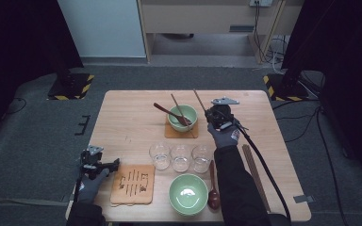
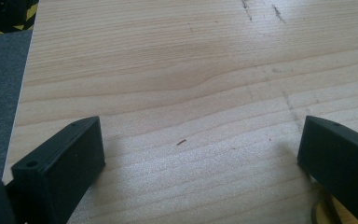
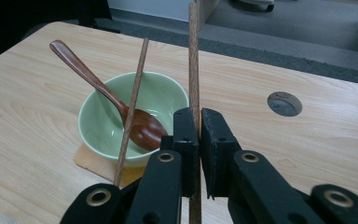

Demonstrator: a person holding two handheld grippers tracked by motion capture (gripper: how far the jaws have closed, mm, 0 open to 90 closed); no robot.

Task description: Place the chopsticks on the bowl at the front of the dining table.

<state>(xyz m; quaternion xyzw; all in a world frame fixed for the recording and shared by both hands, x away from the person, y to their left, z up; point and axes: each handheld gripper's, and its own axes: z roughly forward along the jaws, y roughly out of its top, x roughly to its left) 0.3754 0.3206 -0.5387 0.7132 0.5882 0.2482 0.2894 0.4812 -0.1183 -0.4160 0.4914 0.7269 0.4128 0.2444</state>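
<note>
My right gripper (image 1: 213, 112) (image 3: 199, 119) is shut on a brown wooden chopstick (image 3: 194, 60) (image 1: 198, 99), which rises between the jaws and points away. It hovers just right of the far green bowl (image 1: 183, 117) (image 3: 103, 121), which stands on a small wooden coaster (image 1: 170, 132) and holds a dark wooden spoon (image 3: 98, 86) (image 1: 169, 113) and a second chopstick (image 3: 133, 102) (image 1: 178, 109) leaning on its rim. My left gripper (image 1: 104, 165) (image 2: 200, 154) rests open near the table's left front corner, with bare wood between its jaws.
Three clear glasses (image 1: 181, 157) stand in a row mid-table. A near green bowl (image 1: 188, 193) sits at the front with a spoon (image 1: 213, 190) to its right. A slotted wooden mat (image 1: 133, 183) lies front left. More chopsticks (image 1: 255, 174) lie front right. The table's left edge (image 2: 21, 100) is close.
</note>
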